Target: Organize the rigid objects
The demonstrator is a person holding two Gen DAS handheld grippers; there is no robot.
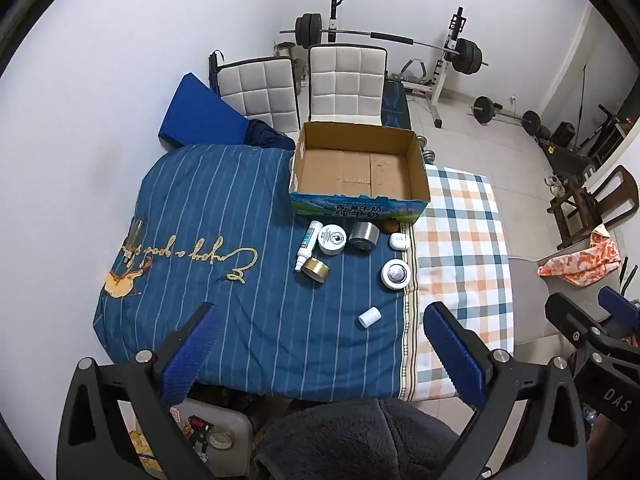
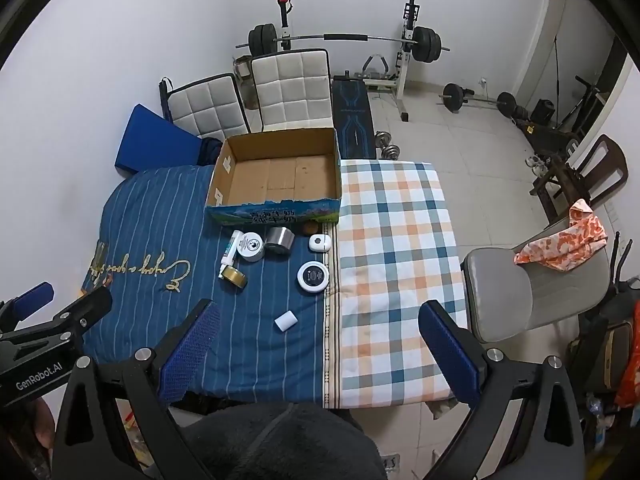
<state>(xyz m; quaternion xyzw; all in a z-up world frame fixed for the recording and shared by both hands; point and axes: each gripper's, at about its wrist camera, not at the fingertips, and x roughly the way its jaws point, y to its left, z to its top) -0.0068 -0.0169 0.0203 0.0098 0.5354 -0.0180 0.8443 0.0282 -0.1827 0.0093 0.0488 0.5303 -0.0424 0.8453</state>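
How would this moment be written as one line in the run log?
left gripper: open, holds nothing | right gripper: open, holds nothing | cardboard box: nothing inside | small white cylinder: on blue striped quilt, nearest

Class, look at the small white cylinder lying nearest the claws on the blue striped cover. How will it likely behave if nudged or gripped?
The small white cylinder lies on its side, so a nudge would probably roll it. It looks like rigid plastic, likely light. Its smooth surface might slip between the pads, though the soft blue striped cover may slow rolling.
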